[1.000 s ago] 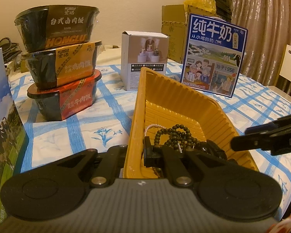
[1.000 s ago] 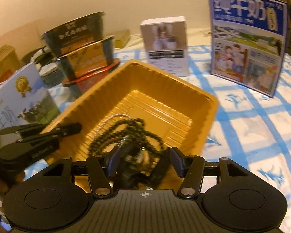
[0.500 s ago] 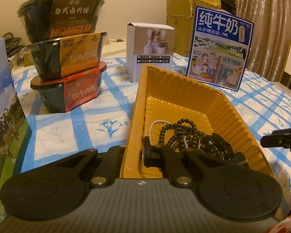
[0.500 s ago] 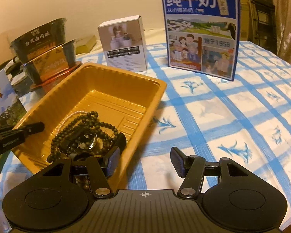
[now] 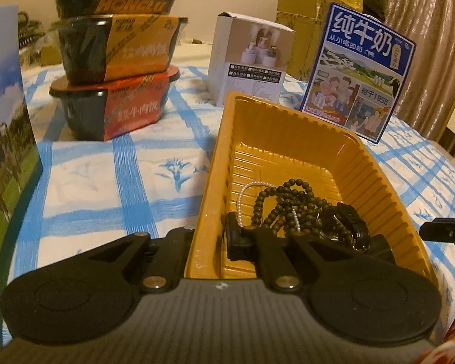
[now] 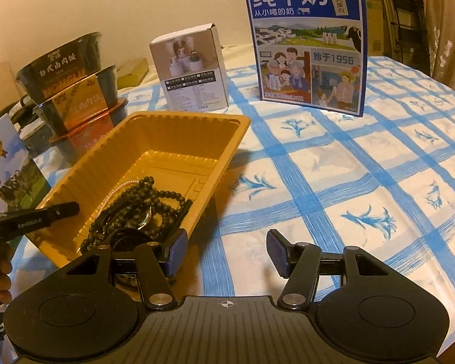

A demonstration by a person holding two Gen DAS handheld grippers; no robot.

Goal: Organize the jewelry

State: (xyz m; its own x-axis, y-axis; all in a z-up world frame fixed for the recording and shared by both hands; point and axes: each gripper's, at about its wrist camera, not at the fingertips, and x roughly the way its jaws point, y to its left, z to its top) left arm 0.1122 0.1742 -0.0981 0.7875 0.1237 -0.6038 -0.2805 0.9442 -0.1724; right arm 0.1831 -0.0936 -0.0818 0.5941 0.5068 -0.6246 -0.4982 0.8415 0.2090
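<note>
A yellow plastic tray (image 5: 376,166) (image 6: 179,118) sits on the blue-checked tablecloth. In it lie a dark bead necklace (image 5: 276,203) (image 6: 154,194), a thin pearl strand (image 5: 242,194) and a dark watch (image 5: 345,227). My left gripper (image 5: 206,236) is shut on the tray's near left wall, one finger inside and one outside. My right gripper (image 6: 227,254) is open and empty, low over the cloth just right of the tray's near corner; its tip also shows in the left wrist view (image 5: 443,230).
Three stacked instant-meal bowls (image 5: 118,69) (image 6: 72,91) stand at the back left. A white box (image 5: 251,63) (image 6: 194,72) and a blue milk carton (image 5: 358,72) (image 6: 309,42) stand behind the tray. Another carton (image 5: 6,121) stands at the left.
My right gripper has drawn back out of the tray and moved right, now over bare cloth. The left gripper kept its hold on the tray wall and the view shifted slightly lower.
</note>
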